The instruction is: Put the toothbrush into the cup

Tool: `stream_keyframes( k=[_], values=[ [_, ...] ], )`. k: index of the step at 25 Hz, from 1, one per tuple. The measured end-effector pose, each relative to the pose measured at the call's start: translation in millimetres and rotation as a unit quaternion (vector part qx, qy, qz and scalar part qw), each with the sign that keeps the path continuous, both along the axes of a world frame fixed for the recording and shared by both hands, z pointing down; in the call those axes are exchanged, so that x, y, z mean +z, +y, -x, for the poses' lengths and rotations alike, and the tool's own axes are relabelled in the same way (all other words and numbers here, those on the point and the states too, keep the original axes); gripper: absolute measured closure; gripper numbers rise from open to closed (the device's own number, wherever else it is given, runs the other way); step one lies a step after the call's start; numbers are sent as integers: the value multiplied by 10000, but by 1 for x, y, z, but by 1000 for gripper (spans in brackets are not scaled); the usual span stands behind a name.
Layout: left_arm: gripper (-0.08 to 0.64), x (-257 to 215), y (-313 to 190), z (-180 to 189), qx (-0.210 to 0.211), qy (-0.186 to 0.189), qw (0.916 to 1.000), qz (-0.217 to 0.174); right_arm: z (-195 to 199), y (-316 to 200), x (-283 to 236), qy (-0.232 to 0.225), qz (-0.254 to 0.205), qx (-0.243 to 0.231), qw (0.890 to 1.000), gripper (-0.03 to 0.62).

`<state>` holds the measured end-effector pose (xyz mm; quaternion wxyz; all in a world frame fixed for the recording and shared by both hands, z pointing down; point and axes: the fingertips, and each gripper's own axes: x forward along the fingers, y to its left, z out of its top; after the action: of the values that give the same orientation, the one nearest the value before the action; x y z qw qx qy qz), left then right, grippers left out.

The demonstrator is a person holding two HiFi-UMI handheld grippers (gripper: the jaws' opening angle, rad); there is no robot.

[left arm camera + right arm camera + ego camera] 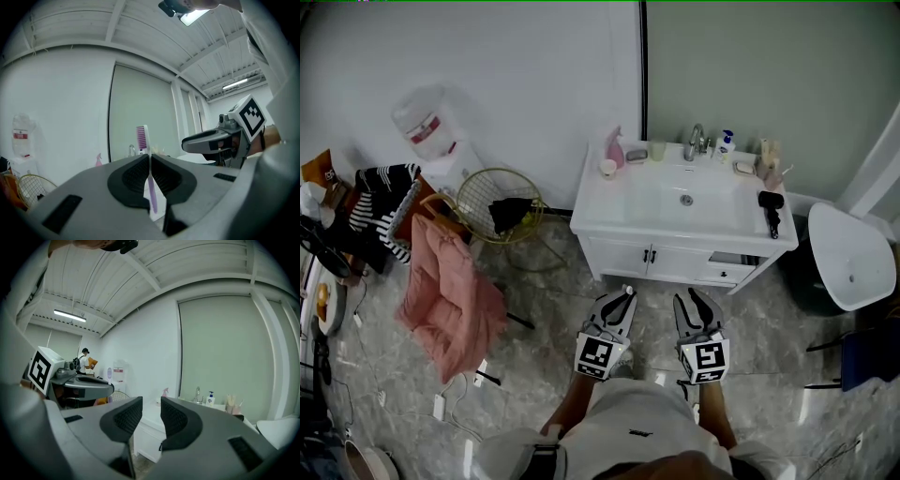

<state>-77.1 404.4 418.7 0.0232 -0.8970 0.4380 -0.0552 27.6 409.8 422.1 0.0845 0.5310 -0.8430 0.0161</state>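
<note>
My left gripper (622, 298) (150, 171) is shut on a purple-and-white toothbrush (151, 183). The brush stands upright between the pads, its bristle head (141, 138) above the jaws. To its right, my right gripper (688, 300) (151, 416) is open with a narrow gap and holds nothing. Both hang over the floor in front of a white vanity sink (619, 202). At the sink's back left stand a white cup (608, 168) and a pale green cup (657, 150). A holder with brushes (766, 159) stands at the back right.
A pink spray bottle (615, 147), a faucet (696, 141), a soap bottle (727, 143) and a black hair dryer (772, 211) are on the vanity. A pink garment (450, 281), a gold wire basket (497, 206) and a water dispenser (431, 131) stand left. A white fixture (851, 253) is right.
</note>
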Motion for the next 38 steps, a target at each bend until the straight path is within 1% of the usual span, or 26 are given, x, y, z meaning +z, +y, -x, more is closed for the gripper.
stream_keyframes(
  k=[7,13,20,30,38],
  values=[
    [520,7,-42,11,143,-52,9998,121,8,-40,5,48,76,173,9998,462],
    [520,12,-75,26,230,-35,9996,175,25,-70,9,95,136,243,9996,462],
    [520,15,-103,38,315,-24,9994,161,34,-95,10,107,96,369,9992,462],
    [520,17,-132,38,488,-27,9987,141,34,-121,14,106,102,565,9983,462],
    [520,15,-154,36,492,-26,9987,100,30,-141,14,136,119,607,9980,462]
  ],
)
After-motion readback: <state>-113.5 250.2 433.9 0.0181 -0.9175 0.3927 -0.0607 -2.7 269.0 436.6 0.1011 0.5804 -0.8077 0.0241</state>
